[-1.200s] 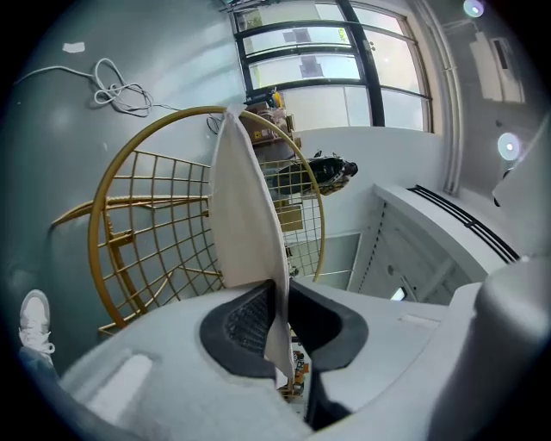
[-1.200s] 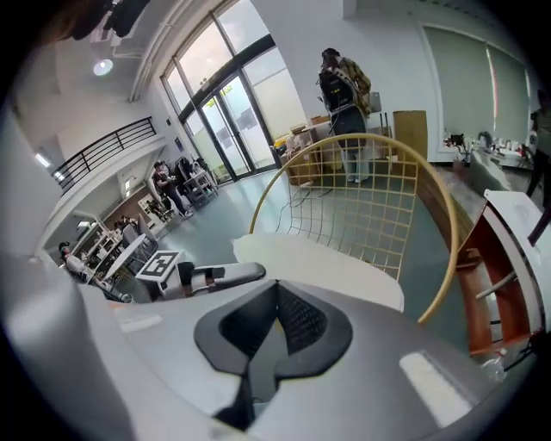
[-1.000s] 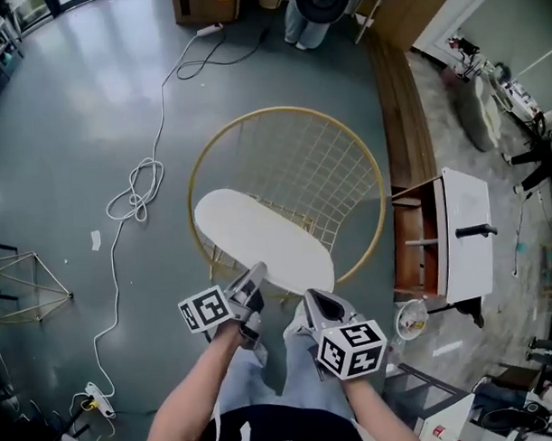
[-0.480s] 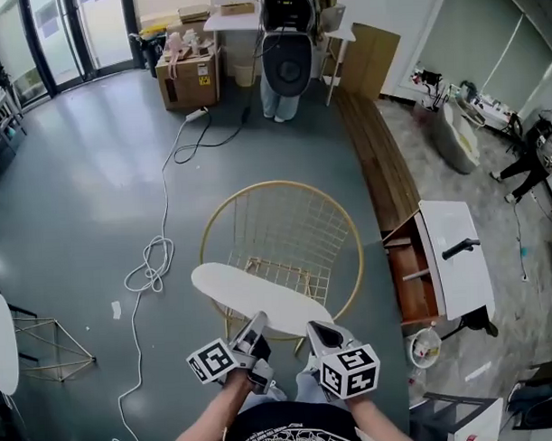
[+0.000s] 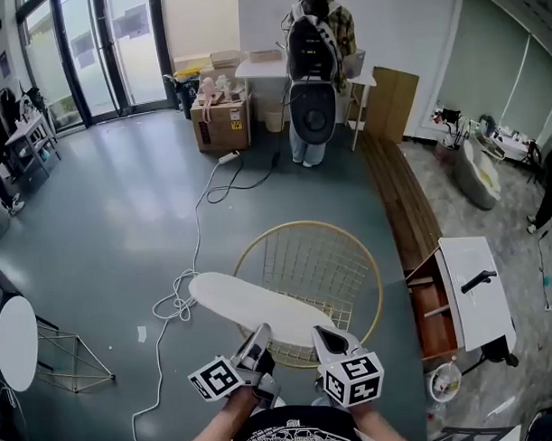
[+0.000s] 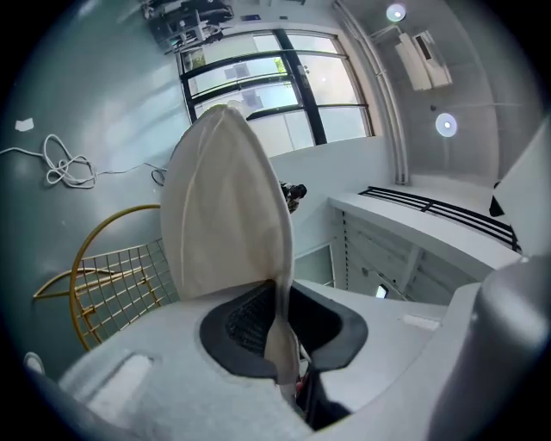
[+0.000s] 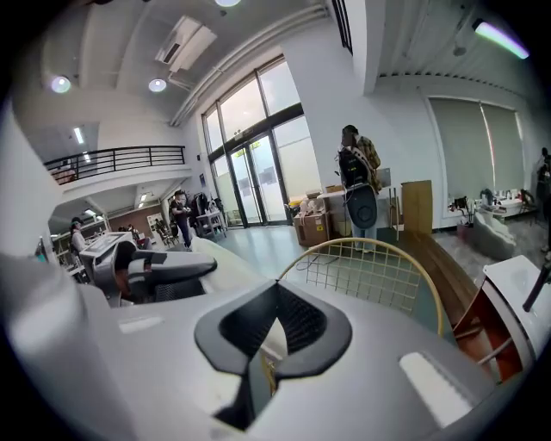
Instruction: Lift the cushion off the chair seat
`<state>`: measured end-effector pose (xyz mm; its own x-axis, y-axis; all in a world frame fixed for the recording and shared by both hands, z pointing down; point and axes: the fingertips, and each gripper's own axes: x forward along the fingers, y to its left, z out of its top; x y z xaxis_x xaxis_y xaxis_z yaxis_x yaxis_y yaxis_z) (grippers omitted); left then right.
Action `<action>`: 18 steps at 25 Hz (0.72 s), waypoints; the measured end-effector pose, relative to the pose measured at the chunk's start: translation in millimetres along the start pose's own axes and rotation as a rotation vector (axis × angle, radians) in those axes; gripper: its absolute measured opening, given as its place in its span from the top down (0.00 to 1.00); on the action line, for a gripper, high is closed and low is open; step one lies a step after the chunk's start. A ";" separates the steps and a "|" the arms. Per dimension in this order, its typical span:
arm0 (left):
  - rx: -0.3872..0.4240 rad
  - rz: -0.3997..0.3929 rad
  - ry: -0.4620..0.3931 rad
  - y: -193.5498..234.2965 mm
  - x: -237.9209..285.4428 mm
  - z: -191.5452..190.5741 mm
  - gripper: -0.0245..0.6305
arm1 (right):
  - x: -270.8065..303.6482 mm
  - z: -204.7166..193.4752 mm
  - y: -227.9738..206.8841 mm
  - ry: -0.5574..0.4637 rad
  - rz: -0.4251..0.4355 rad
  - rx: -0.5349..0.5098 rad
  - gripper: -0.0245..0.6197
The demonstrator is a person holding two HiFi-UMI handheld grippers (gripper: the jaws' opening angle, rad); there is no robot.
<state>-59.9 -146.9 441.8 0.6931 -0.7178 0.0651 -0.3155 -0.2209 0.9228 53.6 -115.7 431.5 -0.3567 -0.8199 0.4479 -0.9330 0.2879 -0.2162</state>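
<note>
1. Both grippers sit side by side at six o'clock of the gold wire chair (image 5: 375, 268).
2. The left gripper (image 5: 259, 338) is clamped tight on the near edge of the white cushion (image 5: 261, 304).
3. The right gripper (image 5: 323, 338) pinches that same edge, a cream sliver caught between its pads.
4. The cushion lies across the chair's seven o'clock rim, its far end jutting toward ten o'clock over the grey floor (image 5: 122, 202).

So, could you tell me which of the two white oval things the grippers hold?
The cushion above the gold wire chair: left gripper and right gripper pinch its near edge. The other, a table at far left, stands untouched.
</note>
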 end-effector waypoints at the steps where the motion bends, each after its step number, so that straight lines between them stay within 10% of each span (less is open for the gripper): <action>1: 0.008 -0.003 -0.016 -3.0 -1.9 4.7 0.90 | 1.4 4.2 4.4 -0.011 0.012 -0.010 0.97; 18: 0.023 0.000 -0.102 -15.2 -10.6 21.7 0.90 | 7.7 22.1 23.7 -0.040 0.081 -0.049 0.97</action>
<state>-76.6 -150.2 418.9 0.6239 -0.7811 0.0246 -0.3310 -0.2357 0.9137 29.8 -126.1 410.7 -0.4301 -0.8116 0.3954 -0.9026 0.3772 -0.2075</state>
